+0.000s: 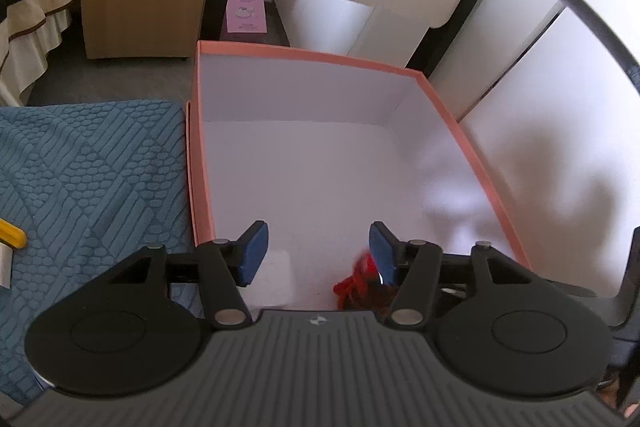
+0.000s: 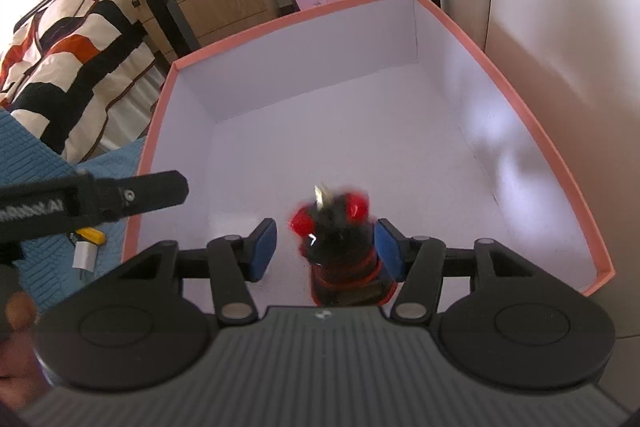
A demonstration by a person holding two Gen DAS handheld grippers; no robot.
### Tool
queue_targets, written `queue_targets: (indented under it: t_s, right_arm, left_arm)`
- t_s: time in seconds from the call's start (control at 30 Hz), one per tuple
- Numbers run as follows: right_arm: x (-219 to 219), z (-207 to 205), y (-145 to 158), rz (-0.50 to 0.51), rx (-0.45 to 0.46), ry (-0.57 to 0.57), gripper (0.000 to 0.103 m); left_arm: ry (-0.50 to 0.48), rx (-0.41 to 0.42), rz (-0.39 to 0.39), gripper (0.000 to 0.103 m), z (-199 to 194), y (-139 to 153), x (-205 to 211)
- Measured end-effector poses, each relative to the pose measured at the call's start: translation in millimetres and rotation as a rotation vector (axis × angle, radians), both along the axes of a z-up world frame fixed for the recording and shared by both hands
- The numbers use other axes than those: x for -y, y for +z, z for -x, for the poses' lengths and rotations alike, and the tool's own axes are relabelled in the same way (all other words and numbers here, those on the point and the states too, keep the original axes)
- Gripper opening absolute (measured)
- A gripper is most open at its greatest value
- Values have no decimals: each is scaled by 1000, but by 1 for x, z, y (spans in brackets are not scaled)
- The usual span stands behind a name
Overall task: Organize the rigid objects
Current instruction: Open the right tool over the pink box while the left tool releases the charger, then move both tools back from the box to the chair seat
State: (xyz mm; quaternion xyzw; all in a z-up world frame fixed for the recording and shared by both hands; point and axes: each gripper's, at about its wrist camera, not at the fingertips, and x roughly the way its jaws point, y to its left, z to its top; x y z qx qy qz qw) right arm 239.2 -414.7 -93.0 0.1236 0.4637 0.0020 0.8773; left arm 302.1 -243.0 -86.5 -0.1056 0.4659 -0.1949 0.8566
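Both grippers hung over the near end of the pink-rimmed box (image 1: 472, 143). The left gripper (image 1: 316, 253) stood apart, holding nothing. The right gripper (image 2: 326, 247) was also apart, the red-and-black toy (image 2: 340, 247) between its pads against the right one, inside the box.

1 pink box (image 2: 500, 67), 1 red-black toy (image 2: 340, 247), 1 yellow item (image 2: 91, 235).

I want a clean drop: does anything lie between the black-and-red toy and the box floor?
Nothing visible does. The black-and-red toy sits between the right gripper's open jaws, already over the pink box, with only white floor around it.
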Motion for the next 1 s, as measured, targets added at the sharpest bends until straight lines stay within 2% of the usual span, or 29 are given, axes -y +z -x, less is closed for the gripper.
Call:
queue_targets:
  t_s: [0.1,0.23,0.4,0.53,0.7,1.0]
  right_arm:
    - [1,0,0,-5,2,-17,61]
    - [-3,6,11,2,59,-14,61]
    - [-17,18,37,-18,170,15,61]
    - [-36,25,64,13,257,55,61]
    - [-55,34,87,12,316,97,61]
    - [-93,52,102,7,366,172,61]
  left_arm:
    - [9,33,11,62,5,12,-6]
    - [22,84,3,62,15,29,-14]
    - [58,171,-1,63,36,53,-34]
    - [81,232,6,63,55,75,-51]
    - [109,287,33,63,76,102,-79]
    - [173,336,34,63,116,115,-124]
